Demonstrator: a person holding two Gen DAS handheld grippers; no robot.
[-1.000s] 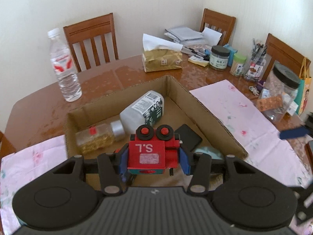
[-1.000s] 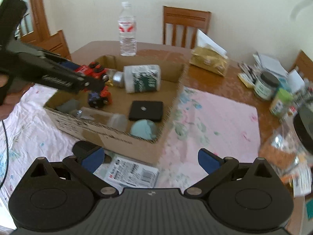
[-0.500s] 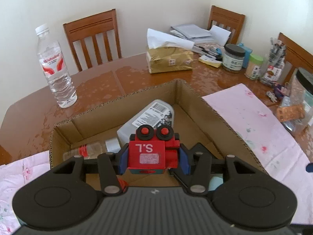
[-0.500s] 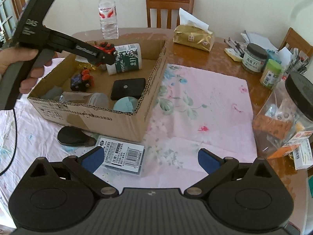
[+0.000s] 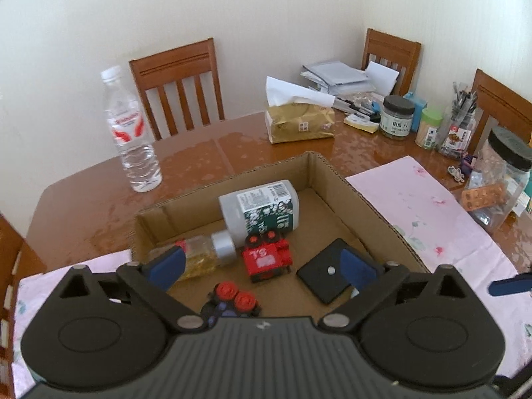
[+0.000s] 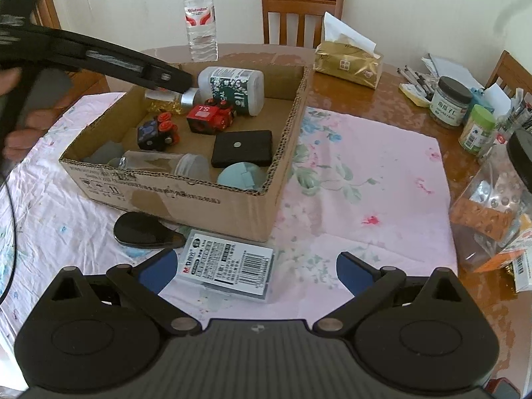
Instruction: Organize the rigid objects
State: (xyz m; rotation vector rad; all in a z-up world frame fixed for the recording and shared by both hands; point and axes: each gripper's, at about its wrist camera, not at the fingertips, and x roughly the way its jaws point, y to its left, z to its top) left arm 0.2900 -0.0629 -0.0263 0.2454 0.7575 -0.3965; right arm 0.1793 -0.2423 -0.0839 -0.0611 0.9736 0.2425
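Observation:
A red toy block marked "S.L" (image 5: 267, 259) lies in the cardboard box (image 5: 362, 196), also in the right wrist view (image 6: 209, 118). My left gripper (image 5: 262, 266) is open and empty above the box. My right gripper (image 6: 254, 267) is open and empty over the pink cloth, just above a clear plastic case with a barcode label (image 6: 229, 262). A black oval object (image 6: 143, 229) lies beside the case, against the box's front wall (image 6: 186, 199).
The box also holds a white bottle (image 6: 232, 88), a small jar (image 5: 202, 252), a dark toy with red knobs (image 6: 158, 131), a black square case (image 6: 242, 148), a teal round thing (image 6: 241, 174). A water bottle (image 5: 131, 129), tissue pack (image 5: 299, 123) and jars (image 5: 397, 116) stand on the table.
My left gripper opened and let go of the red toy block, which now lies in the box. The left gripper rose. The right gripper moved closer over the plastic case.

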